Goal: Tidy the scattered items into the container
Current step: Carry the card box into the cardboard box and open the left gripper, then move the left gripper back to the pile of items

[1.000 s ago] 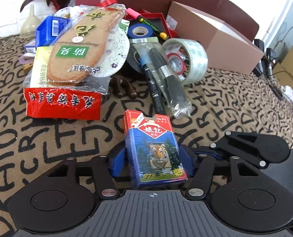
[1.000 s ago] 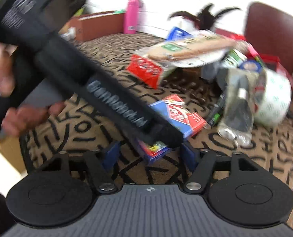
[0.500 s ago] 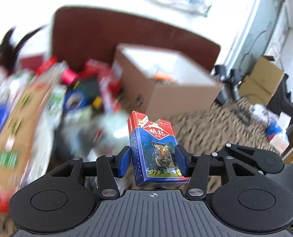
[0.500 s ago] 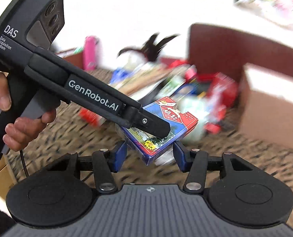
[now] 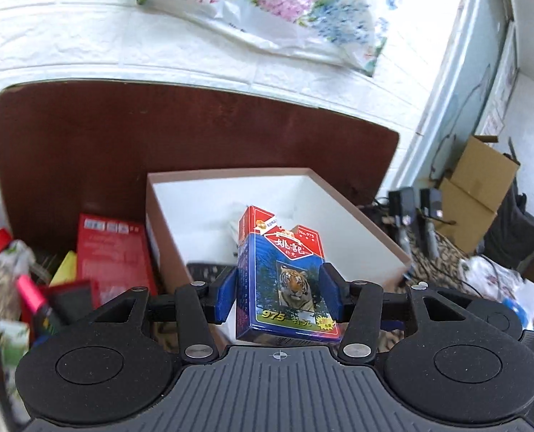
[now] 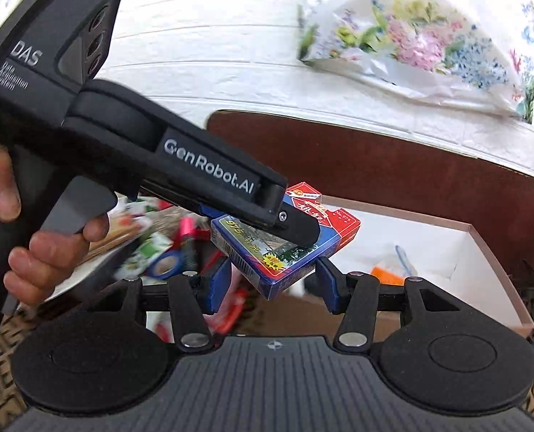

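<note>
**Card pack held over the box**

My left gripper (image 5: 277, 297) is clamped on the card pack (image 5: 285, 280), upright in the air above the open box (image 5: 371, 230). My right gripper (image 6: 272, 284) is spread apart, holding nothing.

Patterned tan-and-black cloth surface (image 5: 443, 252) carrying box and clutter

The open cardboard box (image 5: 367, 230) sits on it at centre; a red box (image 5: 112, 252) stands just left, with blurred red, pink and yellow clutter (image 5: 51, 288) further left.
</note>
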`<state>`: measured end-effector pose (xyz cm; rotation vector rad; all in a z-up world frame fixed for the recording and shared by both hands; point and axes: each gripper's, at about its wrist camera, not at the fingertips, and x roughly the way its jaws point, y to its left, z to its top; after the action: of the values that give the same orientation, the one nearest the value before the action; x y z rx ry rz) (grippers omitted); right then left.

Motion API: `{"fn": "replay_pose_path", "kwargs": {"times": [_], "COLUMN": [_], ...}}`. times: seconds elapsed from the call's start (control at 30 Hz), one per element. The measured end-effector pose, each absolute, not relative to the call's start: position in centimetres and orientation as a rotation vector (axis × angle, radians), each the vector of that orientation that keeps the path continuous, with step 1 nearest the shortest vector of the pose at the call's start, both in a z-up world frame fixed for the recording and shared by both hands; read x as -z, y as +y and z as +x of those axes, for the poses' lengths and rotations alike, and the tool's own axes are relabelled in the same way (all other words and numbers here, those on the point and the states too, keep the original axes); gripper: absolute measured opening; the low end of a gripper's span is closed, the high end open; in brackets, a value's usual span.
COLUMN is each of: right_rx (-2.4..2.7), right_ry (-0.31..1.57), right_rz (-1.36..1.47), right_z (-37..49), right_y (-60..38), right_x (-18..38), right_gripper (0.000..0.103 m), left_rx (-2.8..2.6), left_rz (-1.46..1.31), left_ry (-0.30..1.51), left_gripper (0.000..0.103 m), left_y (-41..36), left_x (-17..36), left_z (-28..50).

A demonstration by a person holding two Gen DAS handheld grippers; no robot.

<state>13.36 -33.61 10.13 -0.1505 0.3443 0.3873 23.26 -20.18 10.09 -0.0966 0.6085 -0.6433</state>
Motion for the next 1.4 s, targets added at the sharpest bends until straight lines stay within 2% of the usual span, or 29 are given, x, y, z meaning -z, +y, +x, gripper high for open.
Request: {"fn": "replay_pose_path", "kwargs": {"times": [0.2,0.23,0.3,0.33,0.37,0.4,0.43,0.57,0.83,1.0,1.17,1.4], "right_rx": [-0.433,-0.438,-0.438,-0.424,-0.398,-0.366,-0.345,-0.334,-0.304,-0.314,-0.346,-0.399], "right_ry": [0.39,0.402,0.419,0.418,0.415,0.426,0.447,0.474,0.471,0.401,0.315,0.225], "right_rz": [-0.169,-0.175,-0.195,-0.217,-0.241,-0.261,-0.27,-0.286,-0.255,-0.259,-0.275,-0.251], "right_z": [19.9,20.7,22.7,23.7,24.6,25.6,26.3,26.5,23.1,18.8,12.8,5.1], "right_y": [-35.5,-35.6,-35.6,-35.6,-35.5,-35.4,-35.4,-35.9,-35.7,-34.6,-32.9,-28.6], "right_x": [-9.4,-9.1,-8.9,-8.7,-8.4,-8.1,-7.8,-6.7,-7.0,-10.2,-12.7,-12.0], "right_gripper": [0.057,0.057,0.057,0.057,0.062,0.075,0.079,0.079,0.09,0.099,0.102,0.102], "left_rx": [0.605,0.595,0.552,0.514,0.463,0.422,0.411,0.465,0.482,0.507,0.518,0.442], "left_rz": [-0.099,-0.092,-0.056,-0.039,-0.028,-0.023,-0.022,-0.005,0.033,0.011,-0.068,-0.192], "left_ry": [0.639,0.635,0.627,0.619,0.607,0.588,0.57,0.55,0.583,0.545,0.528,0.522], "left_gripper": [0.053,0.057,0.071,0.09,0.103,0.103,0.103,0.103,0.103,0.103,0.103,0.103], "left_y": [-22.1,-22.4,-23.2,-23.4,-23.5,-23.4,-23.1,-21.9,-21.2,-19.6,-15.8,-10.1], "left_x": [-8.4,-8.1,-7.5,-7.3,-7.1,-6.9,-6.8,-6.7,-7.0,-9.2,-10.7,-7.6], "left_z": [30.0,30.8,32.5,33.0,33.4,33.4,33.2,32.3,28.5,23.9,18.2,8.9]}}
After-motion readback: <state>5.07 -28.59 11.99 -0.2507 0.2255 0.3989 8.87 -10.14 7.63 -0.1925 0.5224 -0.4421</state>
